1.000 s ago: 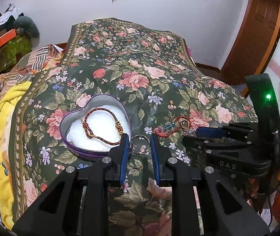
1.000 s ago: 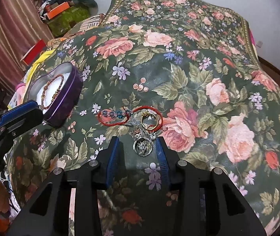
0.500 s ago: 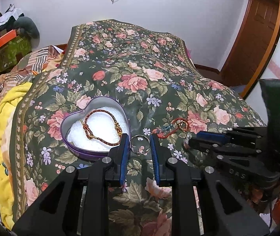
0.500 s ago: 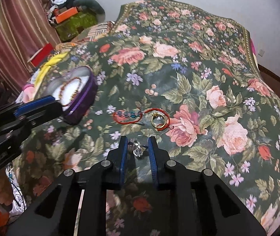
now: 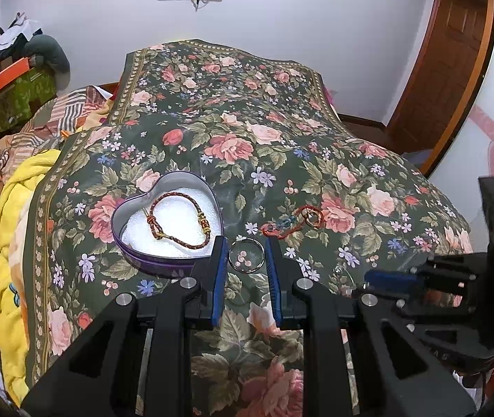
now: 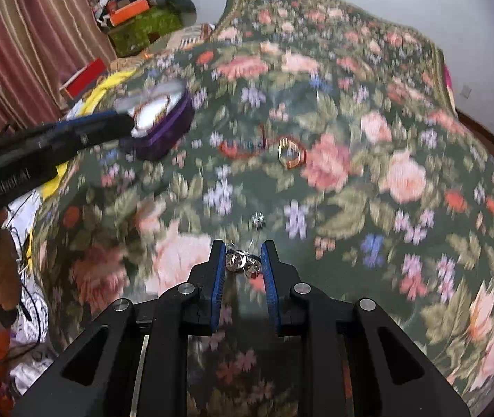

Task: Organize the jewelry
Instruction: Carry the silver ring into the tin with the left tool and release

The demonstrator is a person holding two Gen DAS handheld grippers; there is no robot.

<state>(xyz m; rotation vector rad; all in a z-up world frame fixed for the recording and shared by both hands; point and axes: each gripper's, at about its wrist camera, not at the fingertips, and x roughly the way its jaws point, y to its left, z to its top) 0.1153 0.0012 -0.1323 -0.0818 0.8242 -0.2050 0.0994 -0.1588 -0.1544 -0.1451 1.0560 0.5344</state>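
Note:
A purple heart-shaped tin point(image 5: 122, 208) with white lining holds a braided red-and-gold bracelet point(image 5: 177, 219). Just right of the tin, my left gripper point(image 5: 245, 243) is shut on a thin silver ring point(image 5: 232, 264). A red cord bracelet with blue beads point(image 5: 288, 226) and a gold ring point(image 5: 312, 217) lie on the floral cloth beyond it. My right gripper point(image 6: 243, 246) is shut on a small silver pendant piece point(image 6: 241, 264), with a bit of its chain point(image 6: 259, 222) trailing ahead. The right wrist view is motion-blurred. That view also has the tin point(image 6: 163, 128), red cord point(image 6: 236, 151) and gold ring point(image 6: 290, 154).
The floral cloth point(image 5: 247, 121) covers a bed that drops off at its sides. A yellow blanket point(image 5: 21, 208) lies along the left edge, a wooden door point(image 5: 444, 69) stands at the back right. My right gripper point(image 5: 368, 283) is low on the right.
My right gripper shut on the silver pendant piece and drew back from the red cord and gold ring, lifting it. My left gripper kept its place with the silver ring.

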